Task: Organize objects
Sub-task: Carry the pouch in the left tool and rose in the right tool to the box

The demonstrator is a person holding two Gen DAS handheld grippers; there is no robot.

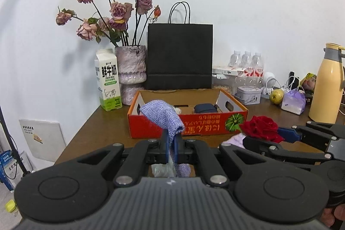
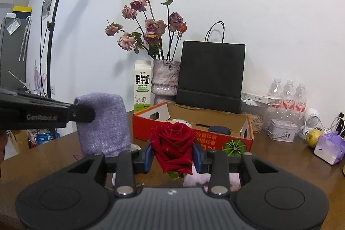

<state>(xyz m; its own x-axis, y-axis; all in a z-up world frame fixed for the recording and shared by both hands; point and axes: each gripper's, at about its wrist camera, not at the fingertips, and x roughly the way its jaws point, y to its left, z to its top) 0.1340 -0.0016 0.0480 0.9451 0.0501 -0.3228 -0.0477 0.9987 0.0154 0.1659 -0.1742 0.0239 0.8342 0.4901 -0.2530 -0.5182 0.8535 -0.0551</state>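
At nine o'clock the left gripper (image 1: 171, 144) is clamped on the lavender cloth (image 1: 163, 116), which droops limp and light; pinching a fold suits it. At twelve o'clock the orange box (image 1: 187, 124) waits on the table (image 1: 92, 126). At three o'clock the right gripper (image 2: 173, 155) pinches the red rose (image 2: 172, 143) narrowly; its petals look fragile, so the base seems safer.

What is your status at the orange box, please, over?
Left gripper shut on purple cloth. Right gripper shut on red rose. Orange box ahead, open, already holding items. Path clear.
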